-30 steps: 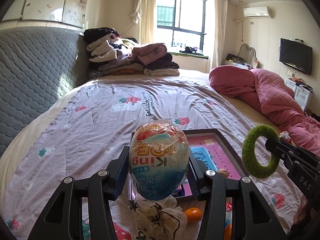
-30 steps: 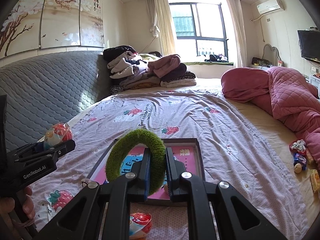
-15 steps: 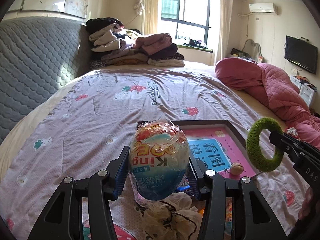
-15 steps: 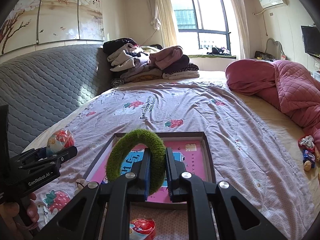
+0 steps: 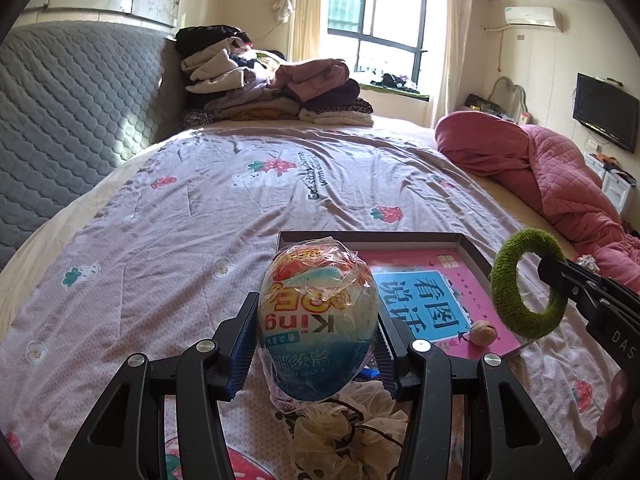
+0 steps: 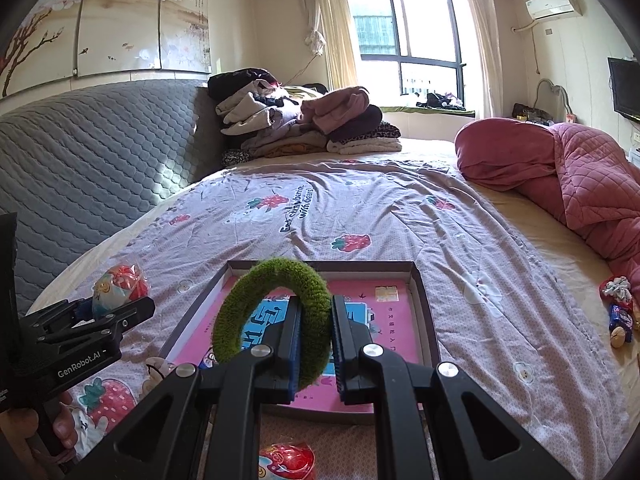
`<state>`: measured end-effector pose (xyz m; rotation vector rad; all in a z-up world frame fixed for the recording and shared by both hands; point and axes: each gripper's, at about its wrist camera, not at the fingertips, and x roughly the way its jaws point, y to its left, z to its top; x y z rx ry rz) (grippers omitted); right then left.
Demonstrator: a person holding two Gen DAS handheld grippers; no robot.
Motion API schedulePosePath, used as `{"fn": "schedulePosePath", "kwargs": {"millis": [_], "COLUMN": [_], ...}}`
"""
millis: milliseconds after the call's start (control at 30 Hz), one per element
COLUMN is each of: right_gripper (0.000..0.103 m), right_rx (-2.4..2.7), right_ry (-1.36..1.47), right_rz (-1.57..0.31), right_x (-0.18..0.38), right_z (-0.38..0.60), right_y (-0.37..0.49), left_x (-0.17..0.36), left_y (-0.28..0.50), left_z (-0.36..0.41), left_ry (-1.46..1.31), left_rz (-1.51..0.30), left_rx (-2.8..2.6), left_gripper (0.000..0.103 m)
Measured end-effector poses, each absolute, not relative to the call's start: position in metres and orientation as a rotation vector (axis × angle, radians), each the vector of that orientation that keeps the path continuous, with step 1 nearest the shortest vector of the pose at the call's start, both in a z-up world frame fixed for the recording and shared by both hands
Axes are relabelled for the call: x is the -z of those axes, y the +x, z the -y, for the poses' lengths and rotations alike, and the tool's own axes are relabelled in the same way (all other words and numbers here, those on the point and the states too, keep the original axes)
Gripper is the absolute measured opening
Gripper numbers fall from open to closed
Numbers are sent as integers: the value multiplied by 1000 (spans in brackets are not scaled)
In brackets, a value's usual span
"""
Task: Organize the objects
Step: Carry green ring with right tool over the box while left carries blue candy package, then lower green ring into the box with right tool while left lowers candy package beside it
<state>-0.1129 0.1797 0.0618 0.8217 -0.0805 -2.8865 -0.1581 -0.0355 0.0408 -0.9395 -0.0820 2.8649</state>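
Note:
My left gripper (image 5: 317, 340) is shut on a plastic-wrapped toy egg (image 5: 318, 312), blue below and orange-red on top, held upright just before the near-left corner of a shallow dark tray (image 5: 400, 237) with a pink picture book inside. My right gripper (image 6: 316, 344) is shut on a fuzzy green ring (image 6: 280, 272), which stands on edge over the tray (image 6: 360, 266). In the left wrist view the ring (image 5: 503, 280) hangs at the right with the right gripper (image 5: 549, 273) pinching it. The right wrist view shows the left gripper (image 6: 120, 306) and the egg (image 6: 120, 288) at the left.
A walnut (image 5: 483, 332) lies in the tray. A white mesh puff (image 5: 344, 424) and a red wrapped sweet (image 6: 286, 460) lie on the bedspread in front of it. Small toys (image 6: 618, 316) sit at the right edge, a pink quilt (image 6: 580, 184) beyond, folded clothes (image 6: 304, 124) by the headboard.
Both grippers have come down and forward toward the tray, which now looks larger and nearer. The egg and the green ring stay gripped as before.

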Motion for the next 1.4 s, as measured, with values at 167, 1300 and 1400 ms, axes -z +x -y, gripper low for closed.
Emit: {"fn": "schedulePosePath", "kwargs": {"millis": [167, 1300, 1400], "right_gripper": [14, 14, 14], "right_rx": [2887, 2826, 2816], "right_ry": [850, 1103, 1136], "right_rz": [70, -89, -109], "right_x": [-56, 15, 20], "right_z": [-178, -157, -155], "right_y": [-119, -174, -175], "left_x": [-35, 36, 39], "left_y": [-164, -230, -228], "left_z": [38, 27, 27], "left_ry": [-964, -1193, -1202], "left_rz": [86, -7, -6], "left_rx": [-2853, -2805, -2805], "left_gripper": [53, 53, 53]}}
